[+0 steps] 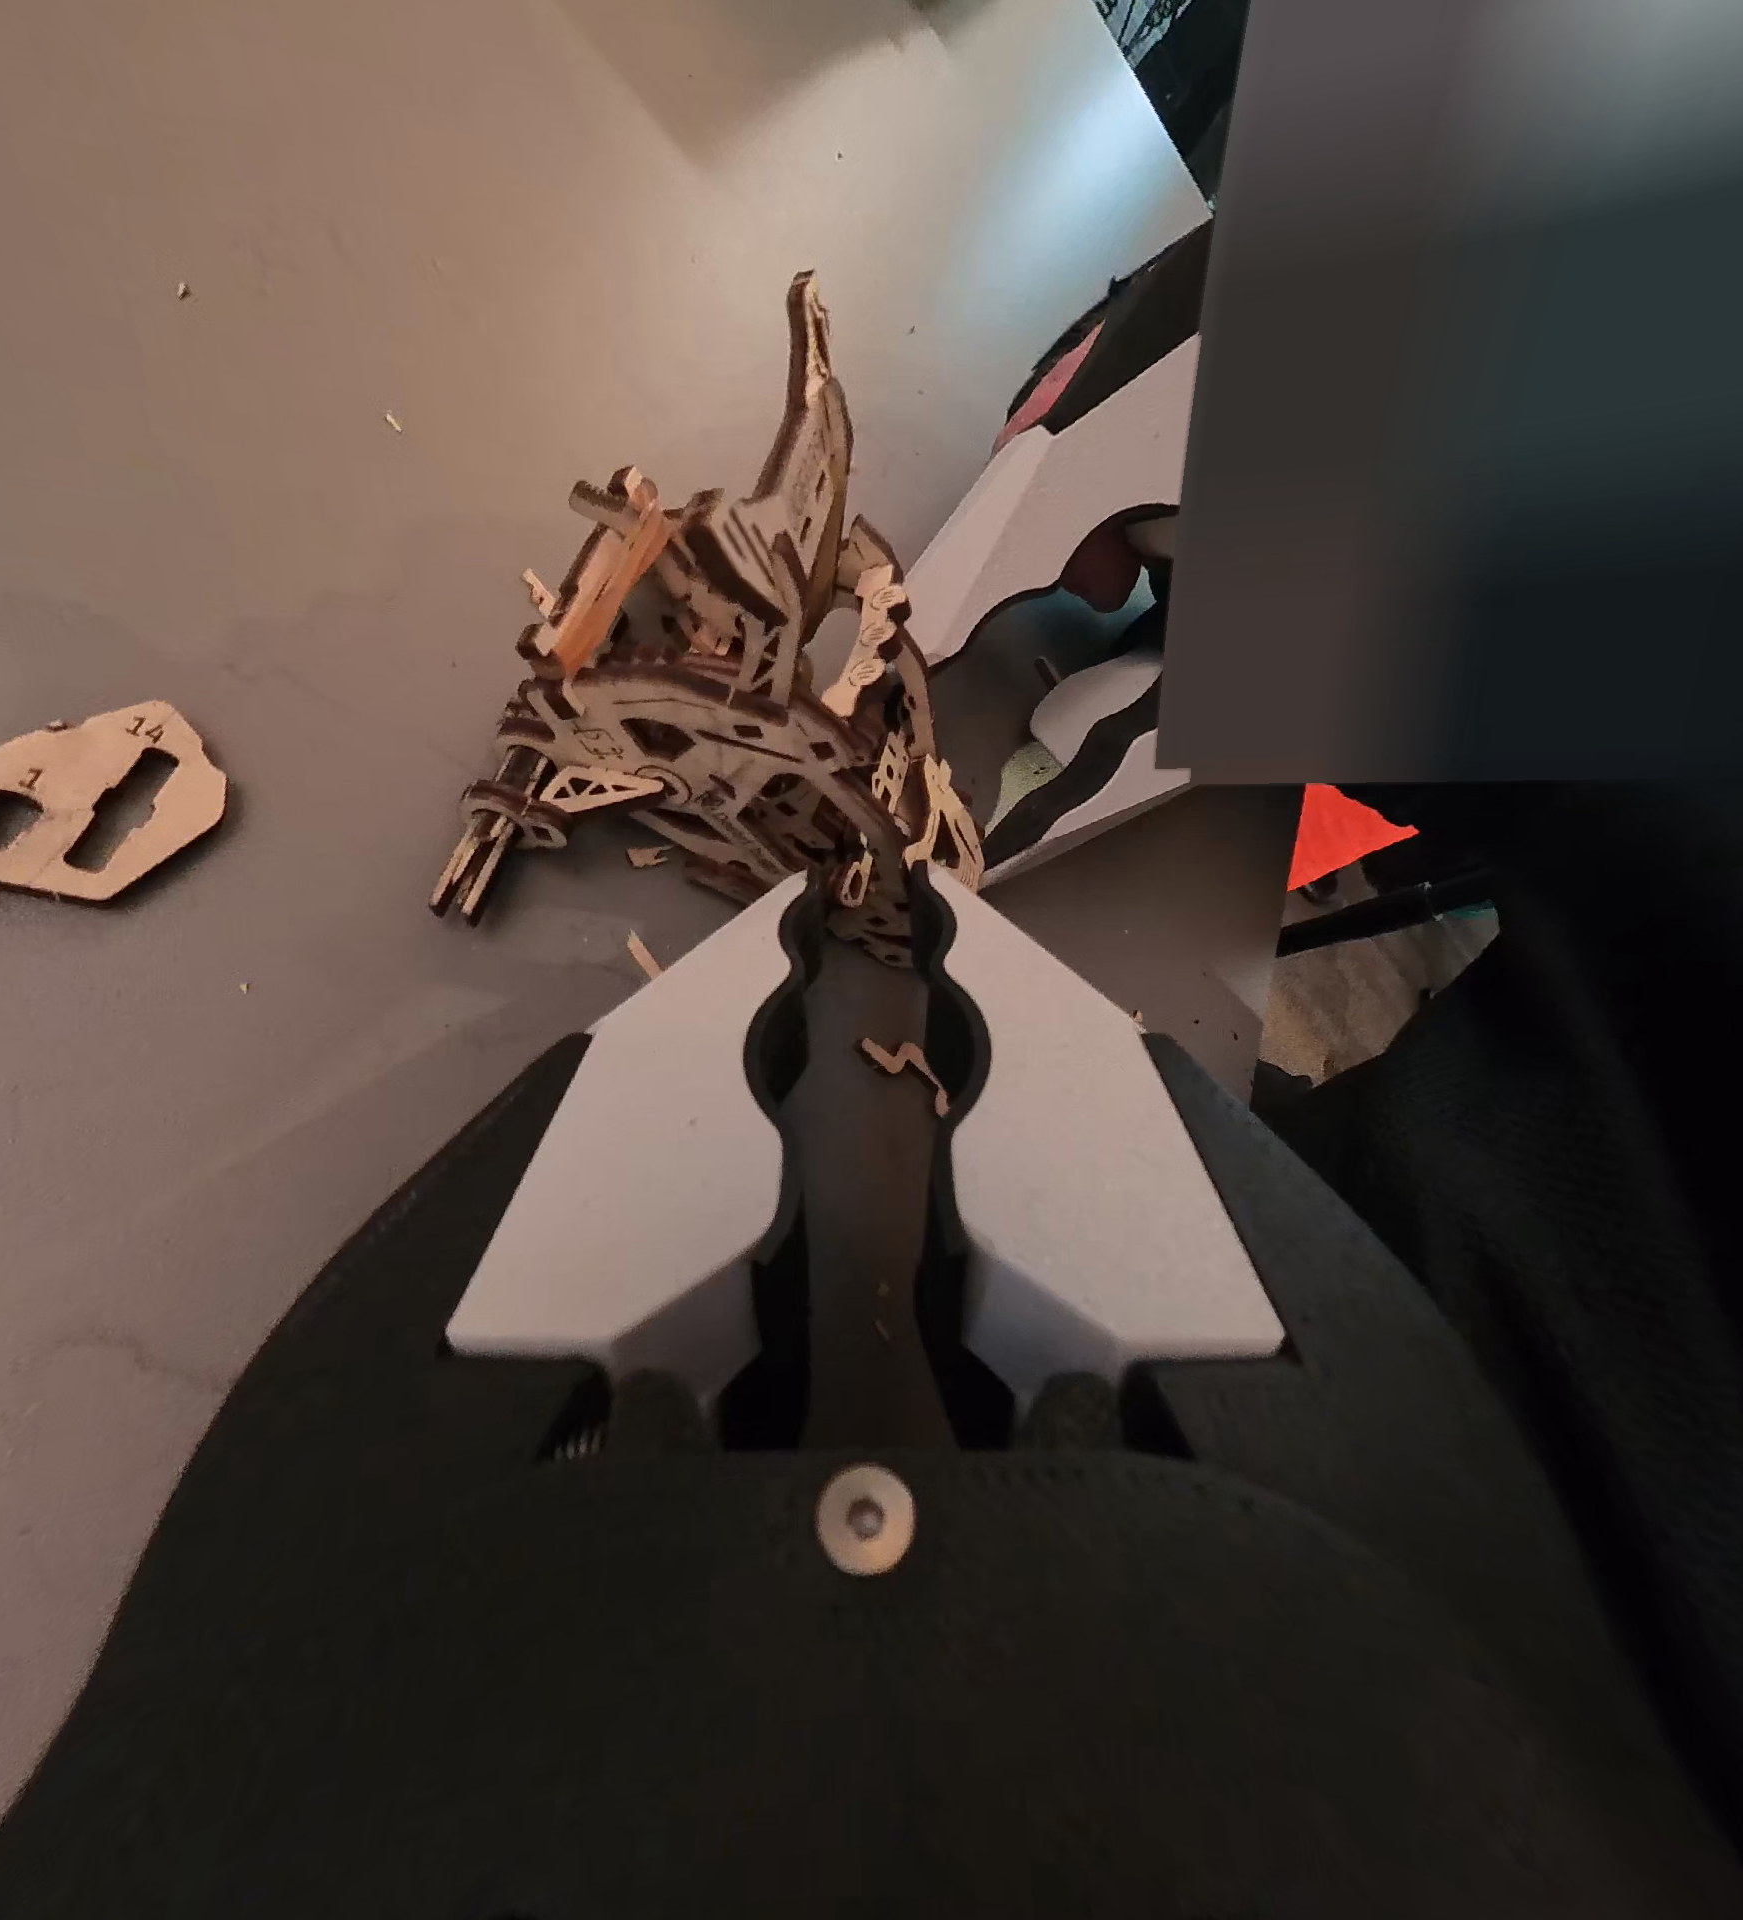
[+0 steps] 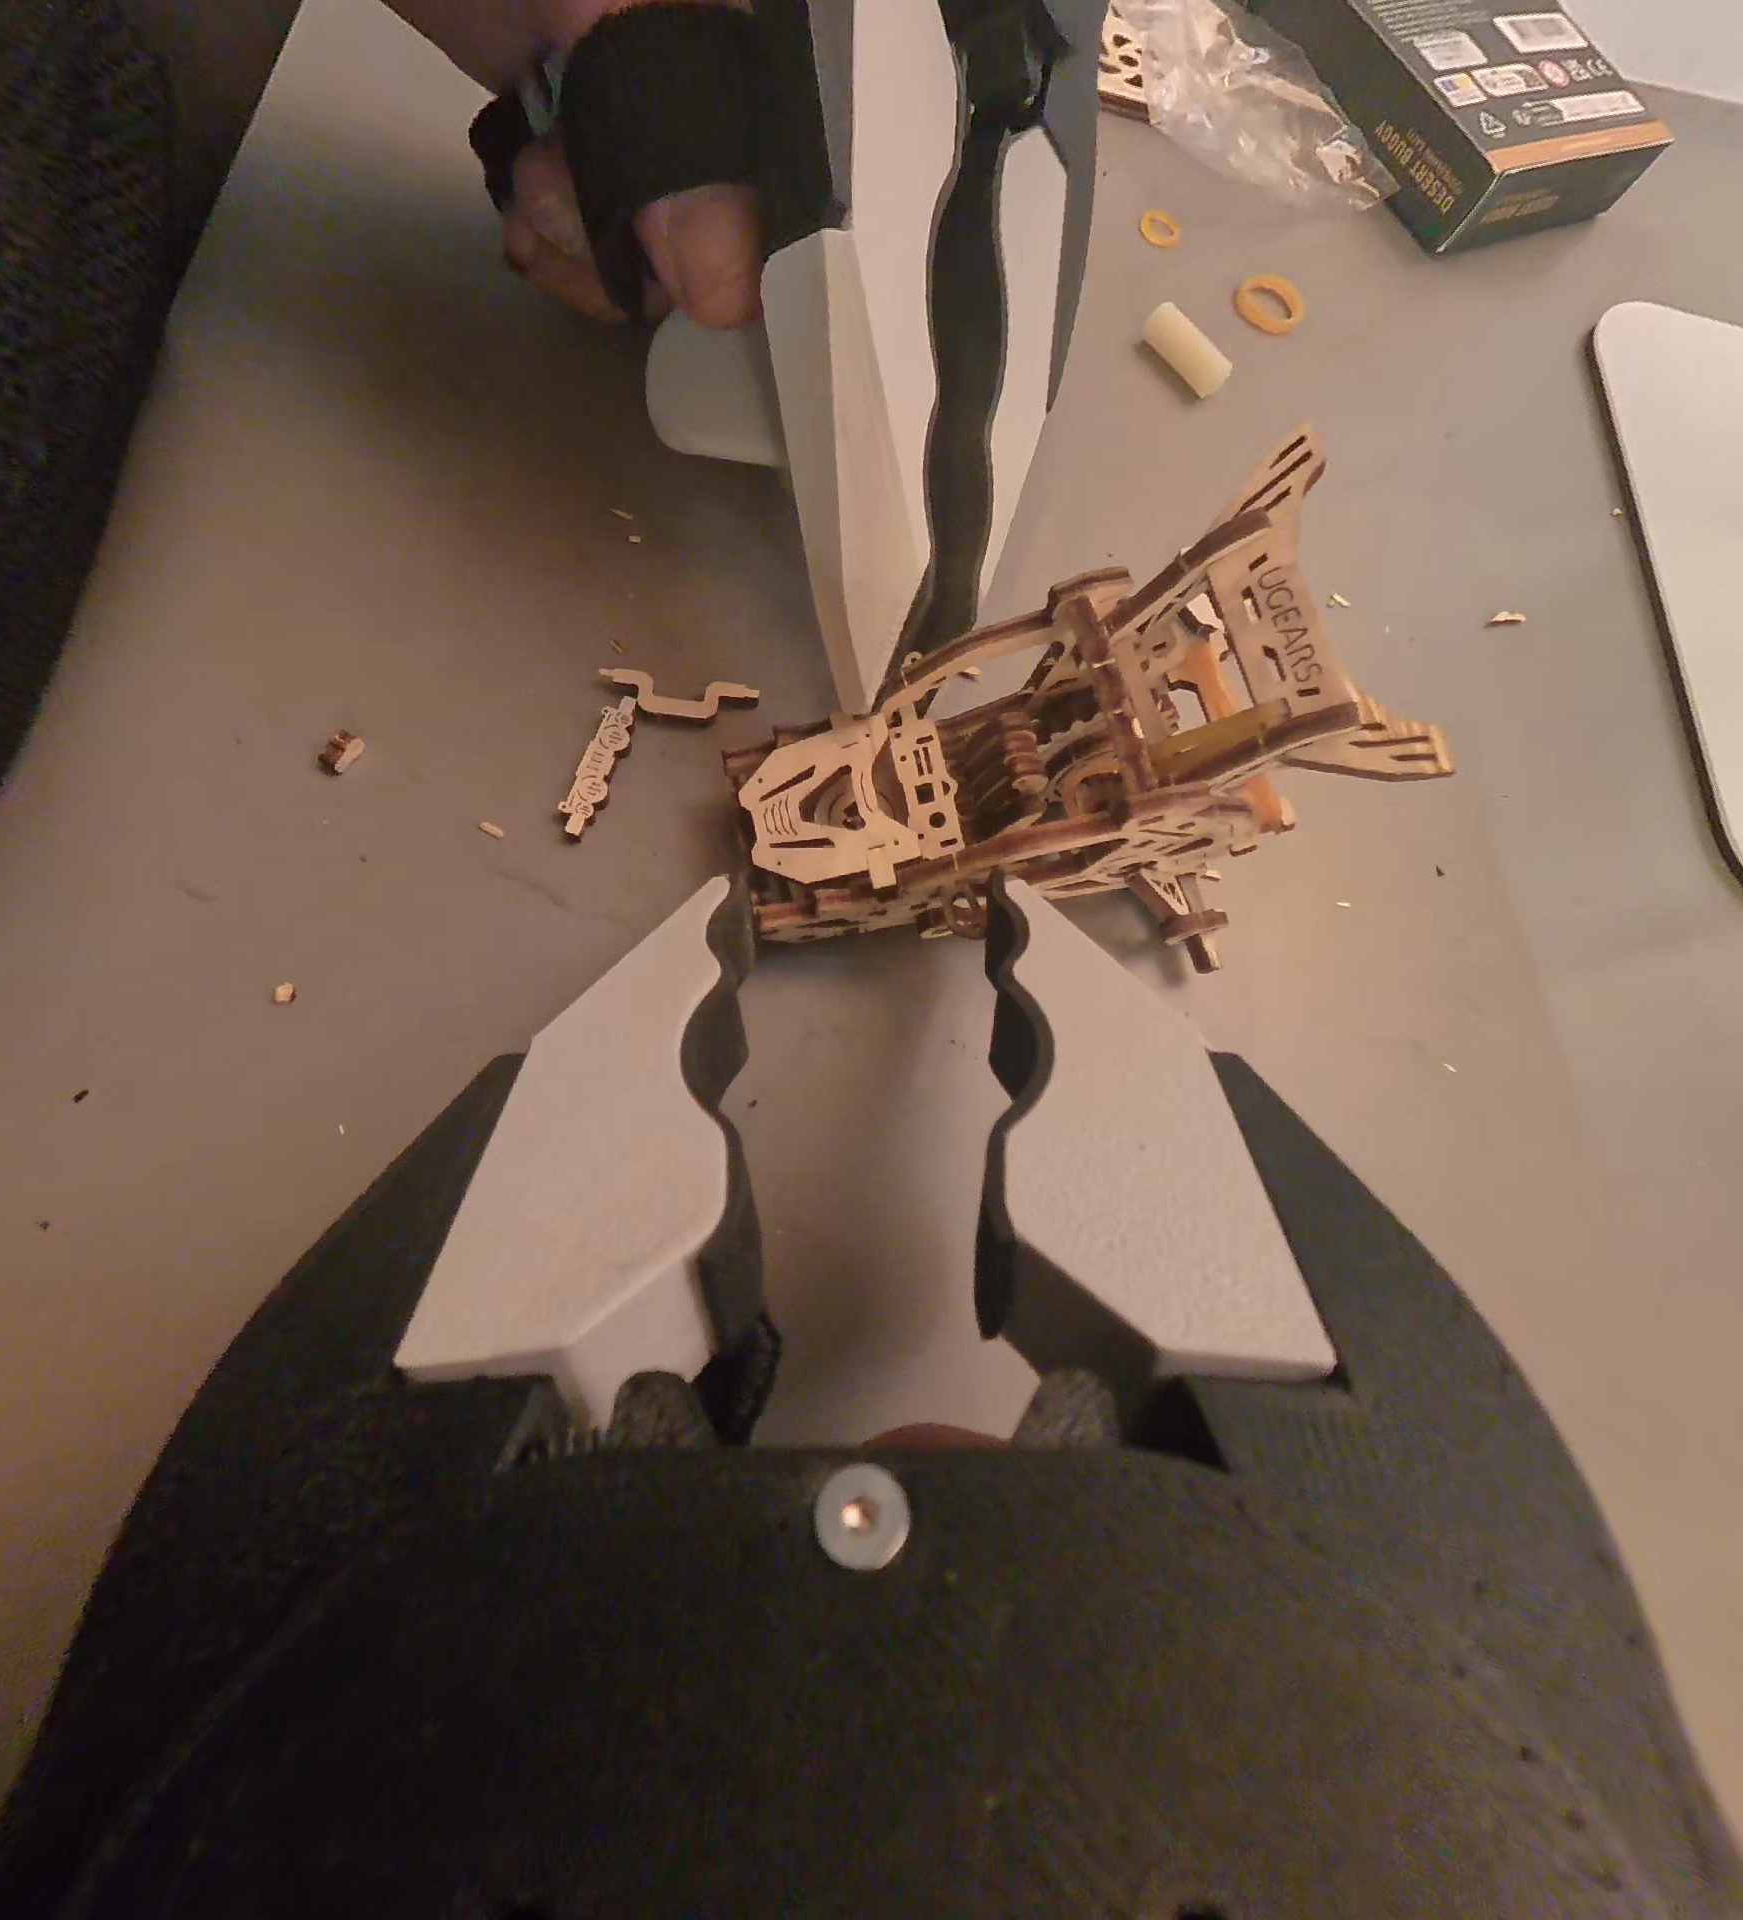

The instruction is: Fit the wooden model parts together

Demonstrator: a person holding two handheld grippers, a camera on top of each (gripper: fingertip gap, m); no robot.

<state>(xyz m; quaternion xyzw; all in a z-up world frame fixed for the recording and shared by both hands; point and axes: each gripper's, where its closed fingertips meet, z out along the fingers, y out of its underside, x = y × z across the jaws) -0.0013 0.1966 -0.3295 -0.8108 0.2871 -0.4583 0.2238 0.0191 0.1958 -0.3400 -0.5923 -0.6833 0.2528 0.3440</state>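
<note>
Left wrist view: the left hand-held gripper (image 1: 862, 896) is pinched down on the near edge of the wooden model (image 1: 711, 717), which sits on the grey table (image 1: 223, 364) right at its tips. A leftover punched-out wooden sheet piece (image 1: 67, 805) lies well off to its left.

Right wrist view: the right hand-held gripper (image 2: 862, 914) is spread wide with nothing in it, tips just at the front of the model, maybe touching, hard to tell. Two small loose parts (image 2: 654, 732) lie ahead and to its left.

Risk as I see it: the left grip is only on a thin curved rail, so pushing with the right could snap it or twist the model out.
</note>
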